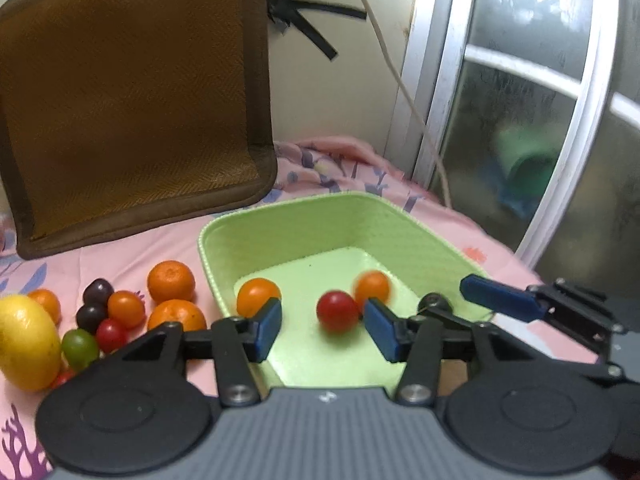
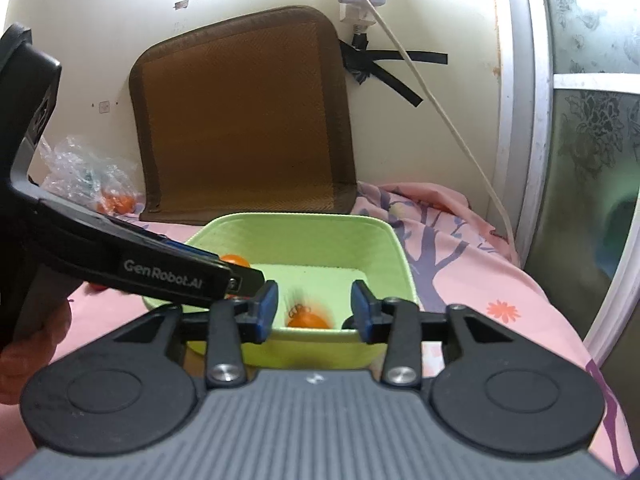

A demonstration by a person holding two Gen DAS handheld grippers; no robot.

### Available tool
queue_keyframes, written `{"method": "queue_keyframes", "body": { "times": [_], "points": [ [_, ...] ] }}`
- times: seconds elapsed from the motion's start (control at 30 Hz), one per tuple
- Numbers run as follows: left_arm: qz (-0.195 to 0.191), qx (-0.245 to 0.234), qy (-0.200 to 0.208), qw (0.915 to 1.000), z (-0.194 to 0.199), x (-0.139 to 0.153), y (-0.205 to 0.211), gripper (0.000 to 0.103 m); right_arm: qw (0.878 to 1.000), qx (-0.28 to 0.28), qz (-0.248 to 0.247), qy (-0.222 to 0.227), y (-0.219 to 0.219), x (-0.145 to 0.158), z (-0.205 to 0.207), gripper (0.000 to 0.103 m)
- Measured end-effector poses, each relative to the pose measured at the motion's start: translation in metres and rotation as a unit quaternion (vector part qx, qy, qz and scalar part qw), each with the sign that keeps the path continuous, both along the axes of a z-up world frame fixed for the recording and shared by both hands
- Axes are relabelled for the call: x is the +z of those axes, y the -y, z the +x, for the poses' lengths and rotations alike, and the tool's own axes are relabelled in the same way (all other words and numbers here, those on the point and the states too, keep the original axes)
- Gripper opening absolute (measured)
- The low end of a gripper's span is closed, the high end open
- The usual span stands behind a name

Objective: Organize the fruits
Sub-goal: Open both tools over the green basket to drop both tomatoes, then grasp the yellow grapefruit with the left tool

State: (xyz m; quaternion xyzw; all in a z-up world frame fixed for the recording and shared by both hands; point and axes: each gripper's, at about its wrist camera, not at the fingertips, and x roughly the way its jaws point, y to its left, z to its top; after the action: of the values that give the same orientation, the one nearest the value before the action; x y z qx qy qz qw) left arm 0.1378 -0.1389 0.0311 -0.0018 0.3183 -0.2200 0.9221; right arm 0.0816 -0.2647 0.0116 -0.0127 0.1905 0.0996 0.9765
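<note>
Left wrist view: both my hand-held grippers, left (image 1: 322, 328) and right (image 2: 314, 306), parted, empty over green tub (image 1: 400, 216). Blurred orange fruit (image 1: 372, 286) may roll; grippers could collide.

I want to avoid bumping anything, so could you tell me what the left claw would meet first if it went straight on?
Probably the red tomato on the green basket's floor, lying between the open left claw's fingers; depth is uncertain.

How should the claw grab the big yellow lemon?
Grip the lemon across its narrower middle, coming down from above. It lies at the outer end of the fruit pile with the green grape against its inner side, so one finger has to slip between them.
</note>
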Motion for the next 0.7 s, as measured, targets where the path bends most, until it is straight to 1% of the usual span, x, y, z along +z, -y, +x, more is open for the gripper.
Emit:
{"method": "queue_keyframes", "body": {
  "times": [0.1, 0.17, 0.23, 0.3, 0.33, 0.37, 0.47, 0.53, 0.63, 0.7],
  "points": [
    [-0.035, 0.012, 0.019, 0.9991, -0.023, 0.01, -0.029, 0.052, 1.0, -0.002, 0.011, 0.007, 0.002, 0.006, -0.007, 0.044],
    [-0.063, 0.03, 0.022, 0.9973, -0.038, 0.013, -0.061, 0.053, 1.0, 0.002, 0.016, 0.017, -0.001, 0.011, -0.012, 0.044],
    [-0.08, 0.066, 0.022, 0.9943, -0.051, 0.013, -0.1, 0.054, 0.999, 0.019, 0.021, 0.024, -0.008, 0.016, -0.017, 0.044],
    [-0.078, 0.11, 0.02, 0.9907, -0.057, 0.008, -0.136, 0.054, 0.998, 0.048, 0.021, 0.025, -0.023, 0.02, -0.019, 0.044],
    [-0.078, 0.131, 0.017, 0.9882, -0.057, 0.006, -0.152, 0.054, 0.997, 0.068, 0.02, 0.021, -0.033, 0.022, -0.019, 0.044],
    [-0.085, 0.16, 0.009, 0.9835, -0.058, 0.003, -0.172, 0.054, 0.996, 0.089, 0.021, 0.014, -0.043, 0.023, -0.015, 0.044],
    [-0.119, 0.217, -0.002, 0.969, -0.066, -0.003, -0.22, 0.054, 0.987, 0.154, 0.043, -0.02, -0.083, 0.026, 0.008, 0.044],
    [-0.129, 0.237, 0.0, 0.9629, -0.069, -0.004, -0.241, 0.054, 0.98, 0.184, 0.068, -0.039, -0.109, 0.027, 0.03, 0.044],
    [-0.147, 0.251, -0.006, 0.9568, -0.068, -0.008, -0.26, 0.054, 0.971, 0.195, 0.119, -0.07, -0.141, 0.026, 0.074, 0.044],
    [-0.173, 0.251, -0.015, 0.9521, -0.062, -0.011, -0.27, 0.054, 0.967, 0.184, 0.149, -0.098, -0.155, 0.021, 0.102, 0.044]
  ]
}}
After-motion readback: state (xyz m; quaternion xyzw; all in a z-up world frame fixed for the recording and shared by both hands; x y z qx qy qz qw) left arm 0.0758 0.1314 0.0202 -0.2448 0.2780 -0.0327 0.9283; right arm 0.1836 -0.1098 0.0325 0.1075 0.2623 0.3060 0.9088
